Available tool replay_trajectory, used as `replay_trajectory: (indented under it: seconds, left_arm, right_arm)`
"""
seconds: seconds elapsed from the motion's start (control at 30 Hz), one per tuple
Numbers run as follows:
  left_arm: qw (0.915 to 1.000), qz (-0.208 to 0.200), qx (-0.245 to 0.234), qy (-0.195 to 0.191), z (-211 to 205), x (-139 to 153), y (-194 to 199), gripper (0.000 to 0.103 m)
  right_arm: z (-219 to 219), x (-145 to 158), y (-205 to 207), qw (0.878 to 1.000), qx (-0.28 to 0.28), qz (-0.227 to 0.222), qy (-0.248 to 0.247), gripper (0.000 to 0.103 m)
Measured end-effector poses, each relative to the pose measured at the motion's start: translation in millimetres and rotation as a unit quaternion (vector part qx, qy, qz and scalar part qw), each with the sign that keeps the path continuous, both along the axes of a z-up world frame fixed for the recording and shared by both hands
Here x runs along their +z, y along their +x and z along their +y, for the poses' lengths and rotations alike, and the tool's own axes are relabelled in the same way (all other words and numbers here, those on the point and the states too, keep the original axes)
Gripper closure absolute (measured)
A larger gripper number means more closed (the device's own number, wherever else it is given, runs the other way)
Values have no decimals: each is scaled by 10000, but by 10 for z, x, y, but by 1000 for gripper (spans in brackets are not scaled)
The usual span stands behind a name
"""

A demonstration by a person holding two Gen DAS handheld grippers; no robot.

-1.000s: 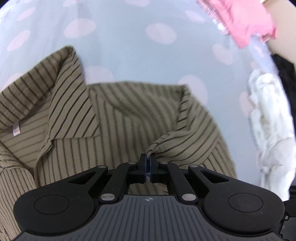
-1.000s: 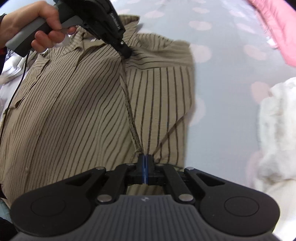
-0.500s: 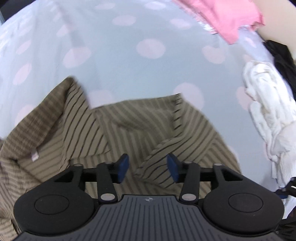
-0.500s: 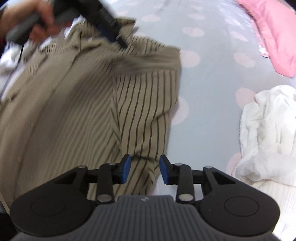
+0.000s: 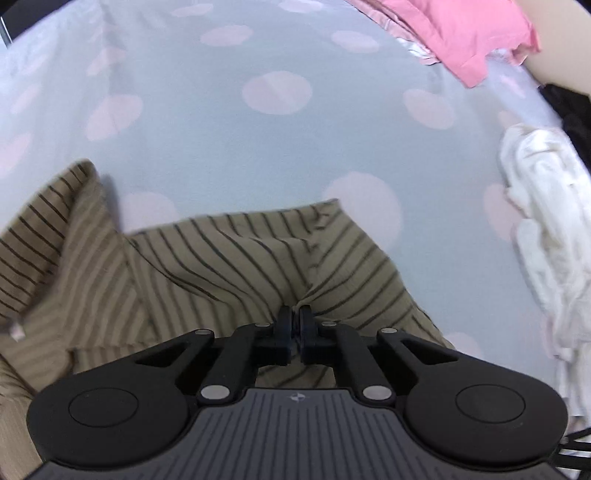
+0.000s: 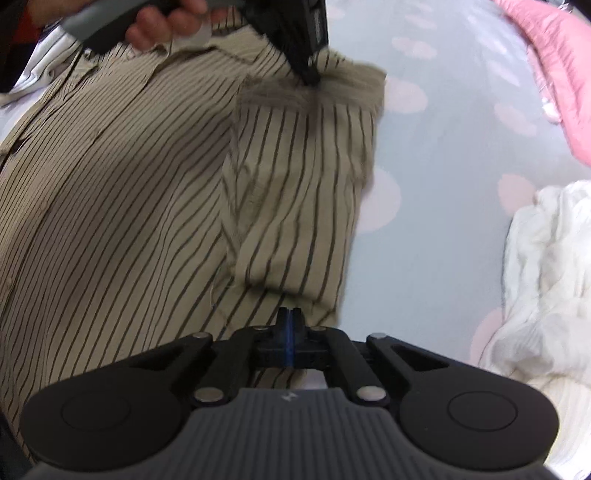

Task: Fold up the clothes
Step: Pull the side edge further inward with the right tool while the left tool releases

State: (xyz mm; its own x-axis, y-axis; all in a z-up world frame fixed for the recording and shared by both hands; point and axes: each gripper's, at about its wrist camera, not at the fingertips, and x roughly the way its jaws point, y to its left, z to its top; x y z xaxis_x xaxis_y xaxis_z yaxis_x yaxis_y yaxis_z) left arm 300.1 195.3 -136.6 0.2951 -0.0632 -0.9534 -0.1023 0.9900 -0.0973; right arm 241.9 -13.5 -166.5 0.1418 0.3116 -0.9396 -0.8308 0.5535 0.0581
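Dotted pale-blue bedsheet (image 5: 207, 147), both hand-held grippers (image 5: 294, 318) (image 6: 290, 315) pinched onto soft, rumpled striped khaki shirt (image 6: 122, 206).

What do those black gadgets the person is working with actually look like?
Each gripper, left and right, is matte black plastic: a ribbed dark-grey body, two round discs at the sides, silver pivot pins on the linkage bars, and blue-lined pads. A small logo marks the ribbed part. From the right wrist, the left one shows a grey handle.

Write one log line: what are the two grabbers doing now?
left gripper: shut on striped shirt | right gripper: shut on striped shirt
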Motion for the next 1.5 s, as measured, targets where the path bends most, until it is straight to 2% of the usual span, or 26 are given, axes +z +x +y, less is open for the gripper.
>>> replay_trajectory:
  seconds: [0.07,0.13,0.23,0.27,0.3,0.33,0.37,0.47,0.67,0.73,0.8,0.9,0.93,1.0,1.13,1.27,1.4,1.5]
  left_arm:
    - [9999,10,-17,122,34,11,16,101]
    - [9999,62,-90,16,77,16,15,101]
    - [9997,-8,-241,-70,137,100,11,88]
    - [9997,-68,-221,-64,166,146,15,78]
    - [9997,-142,-174,-76,198,191,25,71]
    - [9996,-215,-122,-118,227,230,39,68]
    - [9994,-280,-94,-164,237,253,63,65]
    - [9991,-363,-116,-186,187,252,167,63]
    - [9991,-326,-156,-240,-4,58,410,63]
    - [9991,-296,-115,-275,-49,-29,482,63]
    - [9983,-302,-106,-477,-66,-74,515,69]
    - [9970,-443,-156,-607,-82,-58,524,69]
    - [9972,-462,-183,-561,-91,-57,536,70]
    - [9976,-480,-278,-418,-114,-82,546,100]
    - [9975,-534,-428,-151,-167,-134,561,102]
    - [9964,-772,-352,-39,-242,-111,567,103]
    - [9940,-1038,-296,153,-322,-23,625,103]
    - [9944,-998,-202,269,-311,-36,667,102]
  right_arm:
    - [-1,-69,12,9999,-78,81,-83,103]
    - [-24,-67,36,9998,-101,149,-55,103]
    - [-59,15,46,9998,-117,134,112,96]
    - [-70,61,37,9997,-110,78,200,84]
    - [-80,107,29,9995,-104,22,288,60]
    - [-89,152,20,9992,-96,-34,376,46]
    - [-73,178,13,9989,-69,-82,463,46]
    - [23,195,2,9983,11,-225,539,46]
    - [181,47,-69,9976,272,-600,229,53]
    - [205,-11,-63,9976,264,-614,179,69]
    - [192,-55,-45,9980,236,-573,133,80]
    - [103,-75,-7,9987,176,-459,117,97]
    - [111,-102,6,9990,136,-406,114,97]
    - [123,-140,11,9993,106,-353,100,98]
    - [129,-169,0,9995,94,-300,89,98]
    - [115,-156,1,9996,61,-240,112,102]
    - [50,-80,-4,9994,113,-1,339,102]
    - [62,-105,-75,9991,326,102,244,102]
